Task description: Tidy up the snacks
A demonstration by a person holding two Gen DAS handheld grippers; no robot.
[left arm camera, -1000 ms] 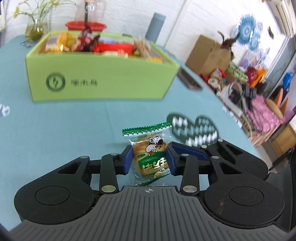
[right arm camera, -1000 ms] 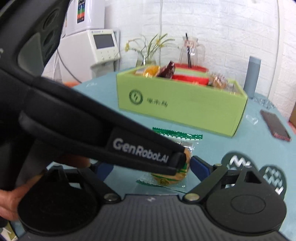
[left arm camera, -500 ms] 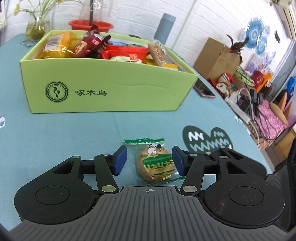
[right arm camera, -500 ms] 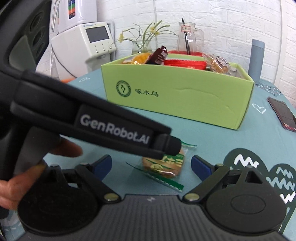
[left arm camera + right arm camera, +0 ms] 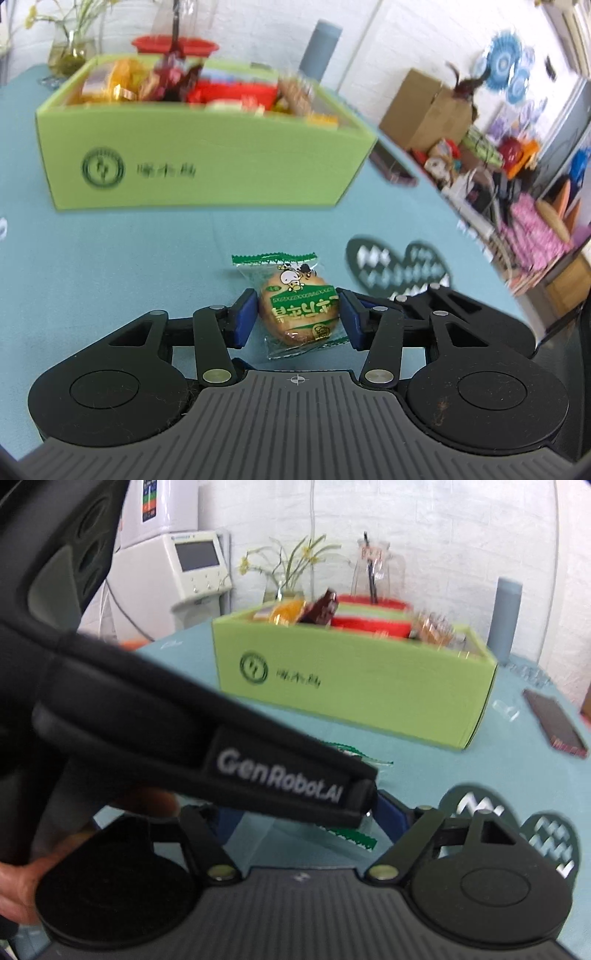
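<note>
Snack packet (image 5: 297, 308), a small clear wrapper with green crimped ends around a round golden biscuit or cake, sits between the blue pads (image 5: 243, 319) of the left gripper (image 5: 297, 319), low over the teal tablecloth (image 5: 110, 258). The jaws stand narrow, the pads at or just beside the packet's flanks; whether they truly bear on it cannot be told, nor whether the packet is off the cloth. It looks light, crinkly and slick, and the baked piece inside would likely crumble under a hard squeeze, so the better hold is across the cake's full middle with gentle pressure, not on the thin sealed ends, which would fold and slip. Beyond it stands the green cardboard box (image 5: 207, 173), already piled with other wrapped snacks and probably its destination. In the right wrist view the left gripper's black body hides most of the packet, only green edging (image 5: 351, 840) showing, and masks the right gripper (image 5: 303, 812), so its opening cannot be told. A phone (image 5: 554, 727) lies right of the box.
</note>
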